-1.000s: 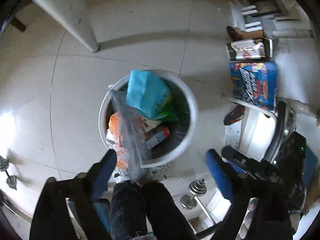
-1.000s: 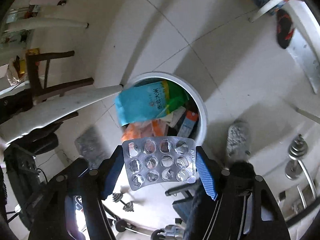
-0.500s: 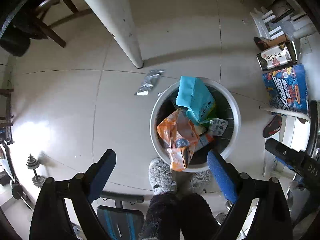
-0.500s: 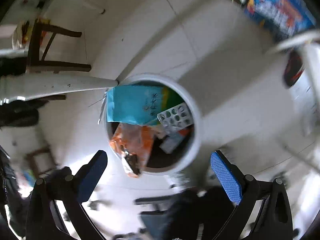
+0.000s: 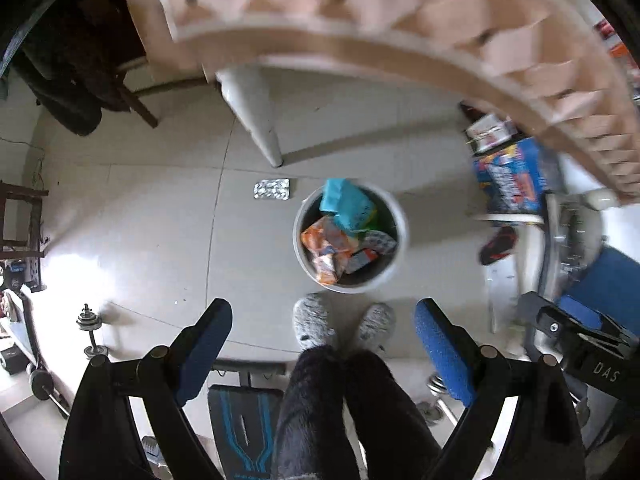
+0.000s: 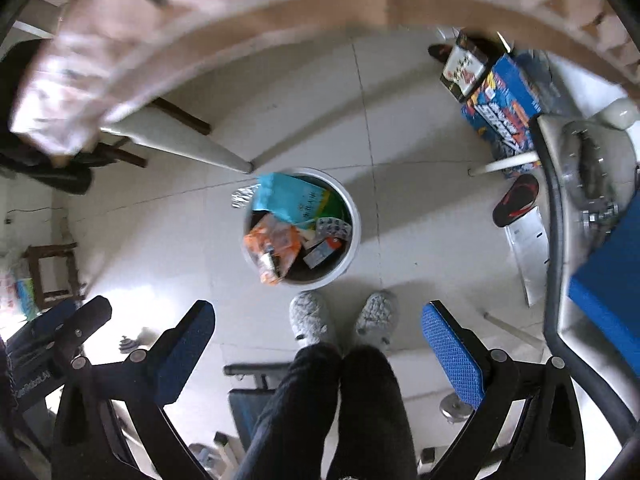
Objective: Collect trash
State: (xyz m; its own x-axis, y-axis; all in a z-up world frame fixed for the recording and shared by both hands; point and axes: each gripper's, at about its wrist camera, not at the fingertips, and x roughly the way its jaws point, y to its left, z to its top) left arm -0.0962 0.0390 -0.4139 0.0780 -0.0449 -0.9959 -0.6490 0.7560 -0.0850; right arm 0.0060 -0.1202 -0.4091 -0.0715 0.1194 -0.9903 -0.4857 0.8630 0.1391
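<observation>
A round white plastic trash bin stands on pale floor tiles, just in front of the person's grey fuzzy slippers. It is crowded with rubbish: a teal paper bag pokes above the rim at the far side, a crumpled orange snack wrapper lies toward the near left, and a silver pill blister sheet rests among the packets on the right. A second silver blister pack lies flat on the floor just beside the bin, near a white table leg.

The left gripper and the right gripper both hang high above the floor, pointing straight down, blue-padded jaws spread wide and holding nothing.
</observation>
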